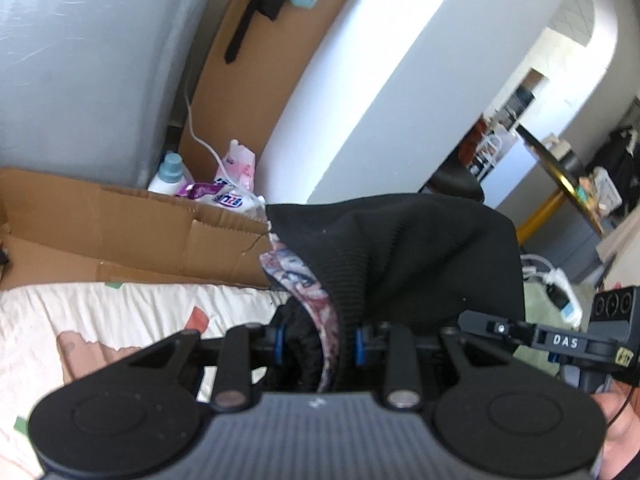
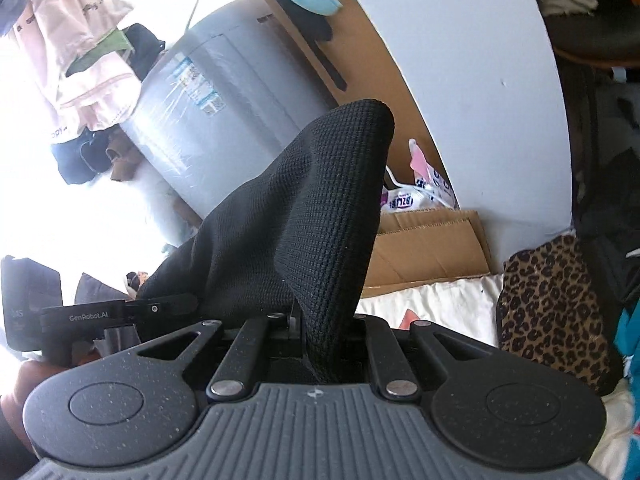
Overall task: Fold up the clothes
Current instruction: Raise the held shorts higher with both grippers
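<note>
**Black knit garment, held at two points**

Left gripper (image 1: 320, 342): clamped on a bunched edge of the black knit garment (image 1: 400, 248), patterned lining (image 1: 304, 280) showing; lower centre of frame.
Right gripper (image 2: 326, 340): closed tight on a fold of the same garment (image 2: 304, 216), centre frame.
Cardboard box (image 1: 132, 232): left, behind the white bedding (image 1: 100, 312).
Leopard-print fabric (image 2: 552, 312): right.

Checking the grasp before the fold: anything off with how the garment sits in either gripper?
Yes. The black knit garment is bunched in both. In the left gripper a thick wad sits between the fingers, patterned lining showing inside out. The right gripper pinches a thinner fold. No clean edge is held; it hangs crumpled.
</note>
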A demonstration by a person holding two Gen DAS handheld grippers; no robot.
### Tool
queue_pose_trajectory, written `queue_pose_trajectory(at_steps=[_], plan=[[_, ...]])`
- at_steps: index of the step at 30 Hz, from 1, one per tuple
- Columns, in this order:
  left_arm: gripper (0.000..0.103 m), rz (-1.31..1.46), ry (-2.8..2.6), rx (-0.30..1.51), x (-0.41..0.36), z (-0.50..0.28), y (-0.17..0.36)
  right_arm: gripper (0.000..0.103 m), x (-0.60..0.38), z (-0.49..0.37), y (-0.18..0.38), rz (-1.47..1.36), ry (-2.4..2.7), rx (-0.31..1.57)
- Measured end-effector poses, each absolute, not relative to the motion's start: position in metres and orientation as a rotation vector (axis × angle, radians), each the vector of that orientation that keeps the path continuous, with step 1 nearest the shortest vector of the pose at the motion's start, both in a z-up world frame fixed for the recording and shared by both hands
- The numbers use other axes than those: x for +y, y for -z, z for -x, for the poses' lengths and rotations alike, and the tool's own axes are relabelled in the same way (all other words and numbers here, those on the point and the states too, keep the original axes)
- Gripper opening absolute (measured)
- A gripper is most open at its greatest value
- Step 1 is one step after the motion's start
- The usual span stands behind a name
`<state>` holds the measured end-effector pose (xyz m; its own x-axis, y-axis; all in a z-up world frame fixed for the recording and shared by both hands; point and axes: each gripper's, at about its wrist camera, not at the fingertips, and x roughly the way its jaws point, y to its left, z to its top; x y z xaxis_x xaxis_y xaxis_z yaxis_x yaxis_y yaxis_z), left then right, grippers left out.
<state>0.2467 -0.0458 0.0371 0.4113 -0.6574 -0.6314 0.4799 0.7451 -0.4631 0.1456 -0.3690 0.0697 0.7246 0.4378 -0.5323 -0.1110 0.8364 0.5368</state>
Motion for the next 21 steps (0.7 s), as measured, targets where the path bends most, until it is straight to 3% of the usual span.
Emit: queue_pose_trajectory(at_steps=[10, 21], plan=[[0.032, 0.213, 0.728, 0.814, -0.049, -0.216, -0.111, 0.007, -0.374, -0.123, -0.175, -0.398, -0.286, 0.664], [0.032, 0.242, 0.771, 0.748, -0.062, -0.174, -0.151, 0.007, -0.396, -0.073, -0.235, -0.376, -0.255, 0.604]])
